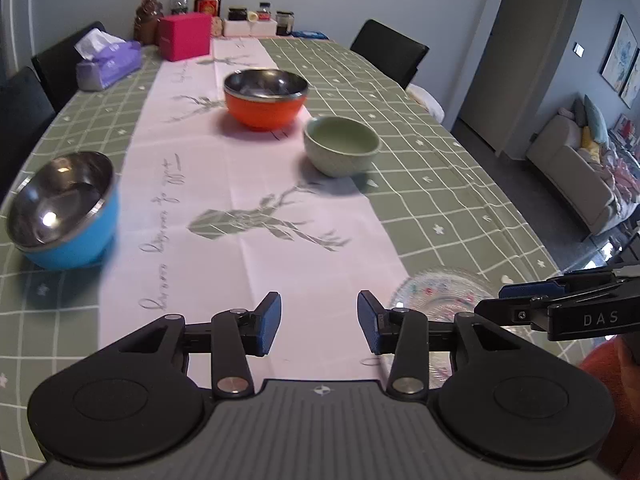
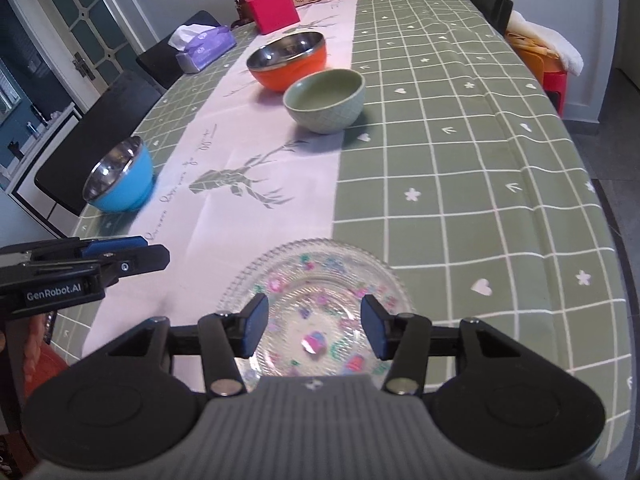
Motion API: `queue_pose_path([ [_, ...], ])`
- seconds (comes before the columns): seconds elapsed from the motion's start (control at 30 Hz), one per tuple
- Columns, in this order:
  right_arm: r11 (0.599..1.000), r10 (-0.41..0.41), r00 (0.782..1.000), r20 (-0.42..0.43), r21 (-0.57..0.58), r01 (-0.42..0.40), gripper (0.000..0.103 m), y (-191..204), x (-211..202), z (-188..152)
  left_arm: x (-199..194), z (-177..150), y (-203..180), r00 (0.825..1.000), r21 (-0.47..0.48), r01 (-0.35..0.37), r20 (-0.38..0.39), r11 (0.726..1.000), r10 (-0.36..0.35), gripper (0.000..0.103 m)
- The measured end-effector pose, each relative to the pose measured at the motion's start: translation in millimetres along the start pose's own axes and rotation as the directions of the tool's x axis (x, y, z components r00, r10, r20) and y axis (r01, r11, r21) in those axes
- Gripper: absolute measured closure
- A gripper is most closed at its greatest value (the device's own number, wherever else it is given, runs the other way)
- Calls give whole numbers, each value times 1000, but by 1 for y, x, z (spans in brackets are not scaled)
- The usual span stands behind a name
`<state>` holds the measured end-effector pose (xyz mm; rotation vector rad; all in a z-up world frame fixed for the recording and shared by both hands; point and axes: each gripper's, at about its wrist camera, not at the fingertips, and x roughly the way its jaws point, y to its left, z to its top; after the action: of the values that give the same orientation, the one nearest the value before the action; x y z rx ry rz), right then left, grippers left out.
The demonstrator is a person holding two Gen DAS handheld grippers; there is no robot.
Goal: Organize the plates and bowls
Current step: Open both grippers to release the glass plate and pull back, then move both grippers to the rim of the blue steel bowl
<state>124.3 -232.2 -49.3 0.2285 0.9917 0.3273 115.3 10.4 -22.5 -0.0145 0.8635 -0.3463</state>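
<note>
A long bench is seen, covered by a green checked cloth with a pale pink runner down its middle. The left gripper is held partly open over the runner, with nothing between its blue pads. The right gripper is likewise held partly open and empty, above a patterned glass plate lying flat near the bench edge. Further along are set an orange bowl and a pale green bowl, close together. A blue bowl is placed well apart, at the left edge.
</note>
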Motion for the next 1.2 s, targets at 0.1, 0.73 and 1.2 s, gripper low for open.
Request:
queue_pose_path([
  [0.1,999,31,1000,1,6,-31,49,12,8,6,-6,3,11,999,-3,-27,22,1000,27,53],
  [0.73,977,187,982,-26,-101,-189,49,132,85,66,-46,32,152,968,-221,-211,89,952,235,53],
  [1.2,973,226,974,-6,-36,-227,49,194,150,129,-30,57,253,967,-283,-222,57,933,248,53],
])
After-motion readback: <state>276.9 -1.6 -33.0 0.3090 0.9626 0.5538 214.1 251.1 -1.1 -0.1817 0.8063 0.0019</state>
